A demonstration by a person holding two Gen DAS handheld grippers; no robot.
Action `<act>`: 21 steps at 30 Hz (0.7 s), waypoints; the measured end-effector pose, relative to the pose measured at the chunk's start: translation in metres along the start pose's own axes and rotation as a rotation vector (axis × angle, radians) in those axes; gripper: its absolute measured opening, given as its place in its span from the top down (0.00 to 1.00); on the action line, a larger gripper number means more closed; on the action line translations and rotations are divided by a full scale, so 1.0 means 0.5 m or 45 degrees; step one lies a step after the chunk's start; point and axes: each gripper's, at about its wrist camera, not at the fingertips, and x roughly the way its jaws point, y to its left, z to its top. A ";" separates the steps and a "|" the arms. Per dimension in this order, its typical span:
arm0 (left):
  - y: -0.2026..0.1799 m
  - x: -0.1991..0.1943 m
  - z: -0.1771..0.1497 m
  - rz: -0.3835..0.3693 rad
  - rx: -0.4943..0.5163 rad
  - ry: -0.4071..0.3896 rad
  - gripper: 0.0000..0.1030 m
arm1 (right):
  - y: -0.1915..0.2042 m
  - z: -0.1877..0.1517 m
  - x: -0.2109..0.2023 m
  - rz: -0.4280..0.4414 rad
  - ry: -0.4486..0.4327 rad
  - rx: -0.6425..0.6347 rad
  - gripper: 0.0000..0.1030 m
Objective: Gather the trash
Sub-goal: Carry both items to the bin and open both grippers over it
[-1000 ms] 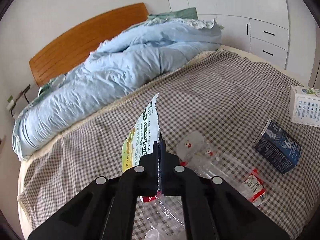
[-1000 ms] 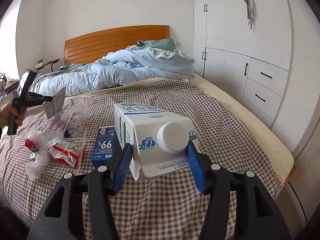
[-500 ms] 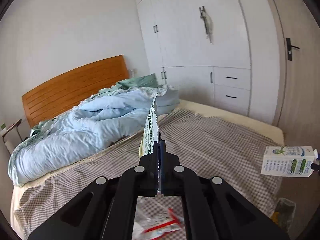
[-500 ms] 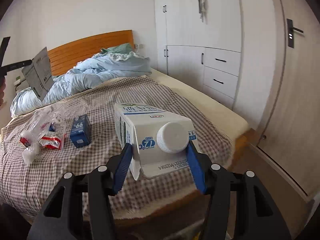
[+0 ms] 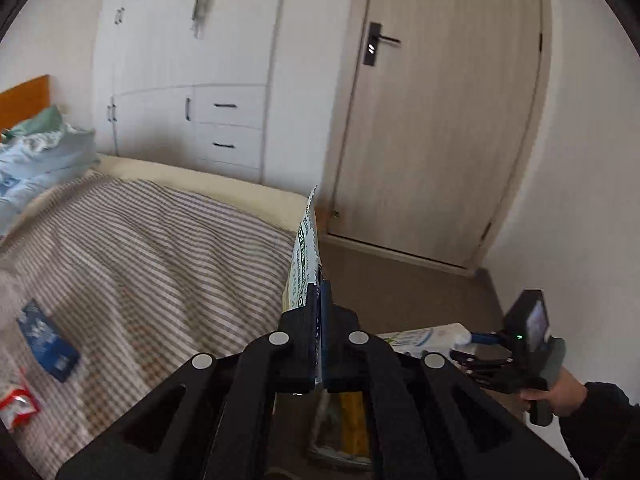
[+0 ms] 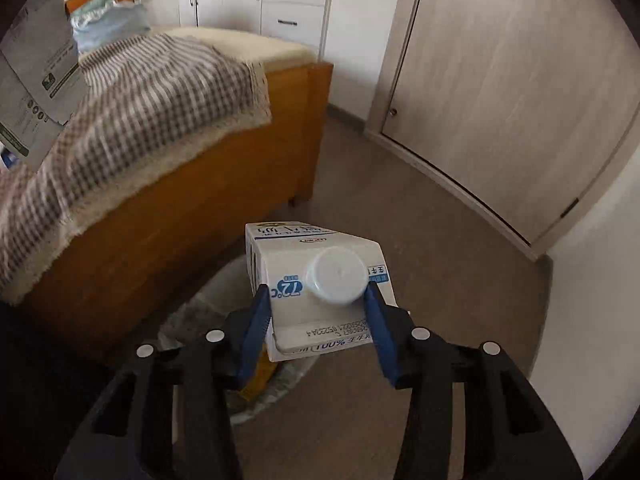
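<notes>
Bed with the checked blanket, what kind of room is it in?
Most likely a bedroom: a wooden-framed bed with a brown checked blanket, tall white wardrobe cupboards with drawers, and a pale wooden door.

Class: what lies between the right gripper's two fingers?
The milk carton, clamped at its capped end between the right gripper's blue fingers; the right wrist view shows it.

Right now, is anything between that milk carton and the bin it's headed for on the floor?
Nothing visible blocks it. The white and blue milk carton, clamped in the right gripper, hangs over the plastic-lined trash bin on the brown floor. Only open air shows between them; the wooden bed frame stands off to the side.
</notes>
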 end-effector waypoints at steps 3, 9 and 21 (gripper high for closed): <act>-0.048 0.078 -0.052 -0.089 -0.019 0.106 1.00 | 0.004 -0.035 0.081 0.005 0.134 -0.004 0.55; -0.087 0.188 -0.129 -0.206 -0.048 0.232 1.00 | 0.073 -0.072 0.198 -0.072 0.245 -0.255 0.55; -0.023 0.319 -0.254 -0.171 -0.182 0.423 1.00 | 0.199 -0.084 0.374 -0.162 0.366 -0.846 0.54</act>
